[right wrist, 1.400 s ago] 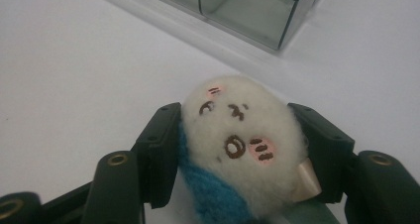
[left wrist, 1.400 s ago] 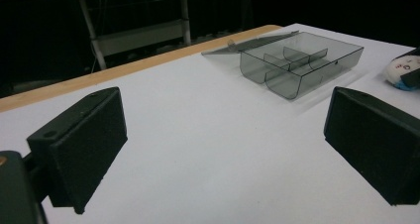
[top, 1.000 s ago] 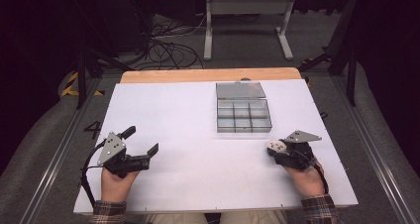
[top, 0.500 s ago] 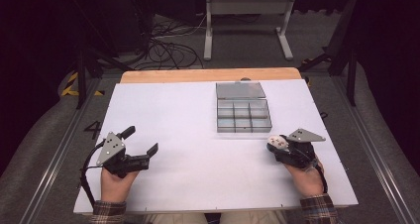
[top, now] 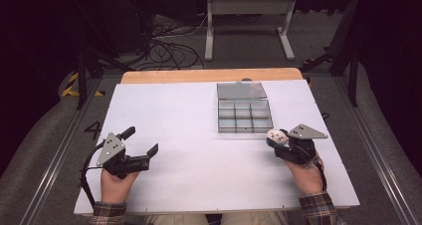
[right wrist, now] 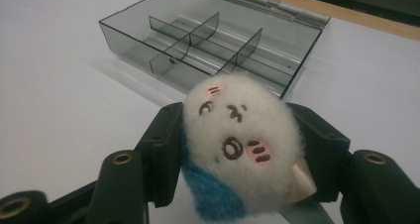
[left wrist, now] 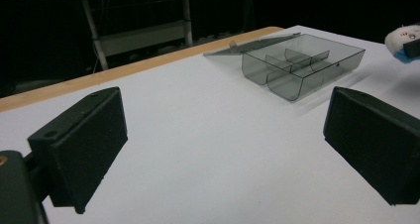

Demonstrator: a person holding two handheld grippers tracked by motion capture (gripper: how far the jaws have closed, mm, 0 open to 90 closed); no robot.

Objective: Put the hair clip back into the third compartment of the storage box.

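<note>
Plush toy point(right wrist: 237, 149) between right tongs' point(right wrist: 237, 154) closed jaws

plush toy point(right wrist: 237, 149): lower part cut off by the bottom edge of the right gripper view, sides covered by the right claw point(right wrist: 237, 159) jaws. in the high view its face is too small to read. tag beneath it unreadable.

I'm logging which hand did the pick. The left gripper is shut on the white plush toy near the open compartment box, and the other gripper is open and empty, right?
Not quite: the right gripper is shut on the white plush toy, as the right gripper view shows. It is near the open compartment box. The left gripper is the open, empty one.
</note>
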